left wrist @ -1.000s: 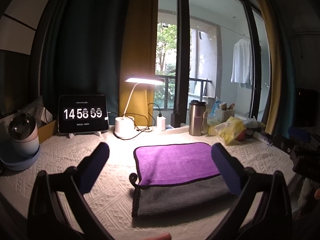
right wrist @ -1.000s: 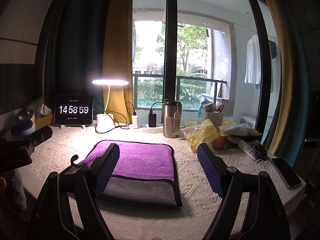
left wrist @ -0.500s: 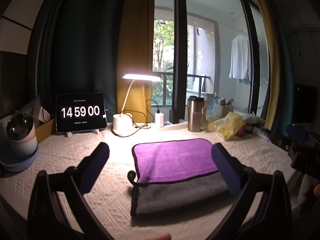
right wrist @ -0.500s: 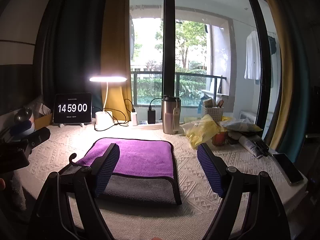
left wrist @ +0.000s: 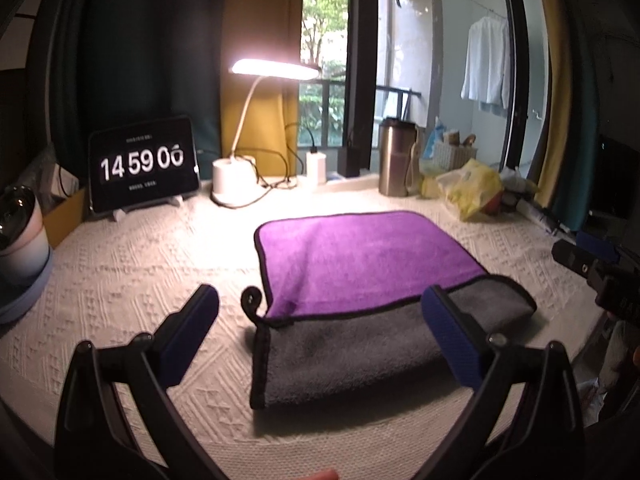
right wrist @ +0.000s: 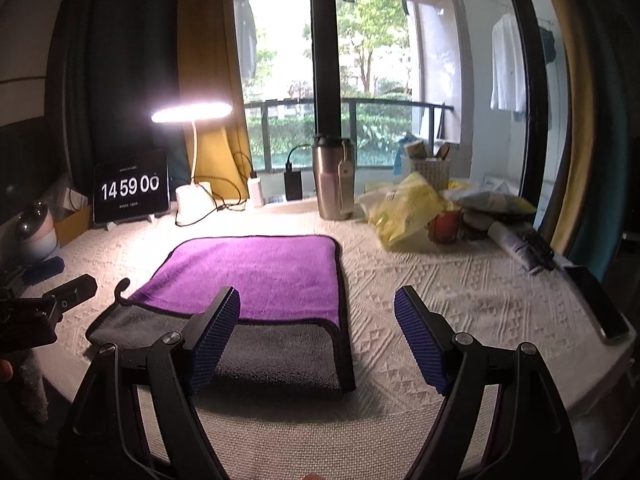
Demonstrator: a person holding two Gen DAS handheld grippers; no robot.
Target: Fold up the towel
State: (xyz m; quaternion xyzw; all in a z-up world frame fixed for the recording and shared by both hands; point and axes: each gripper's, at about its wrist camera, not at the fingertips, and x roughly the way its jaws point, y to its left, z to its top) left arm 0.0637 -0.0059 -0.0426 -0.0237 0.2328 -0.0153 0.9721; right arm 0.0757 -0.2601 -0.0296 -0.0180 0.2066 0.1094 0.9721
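A towel, purple on top and grey underneath with a black hem, lies folded on the white textured tablecloth. The purple layer covers the far part and a grey strip shows at the near edge. A black hanging loop curls at its left corner. It also shows in the right wrist view. My left gripper is open and empty, hovering over the towel's near left part. My right gripper is open and empty above the towel's near right corner. The right gripper's body shows in the left wrist view.
At the back stand a tablet clock, a lit desk lamp, chargers, a steel tumbler and a yellow bag. A phone lies at the right table edge. A round device sits far left.
Both grippers have moved lower and closer to the towel, which now looks larger in both views. The towel has not moved. Both grippers stay open.
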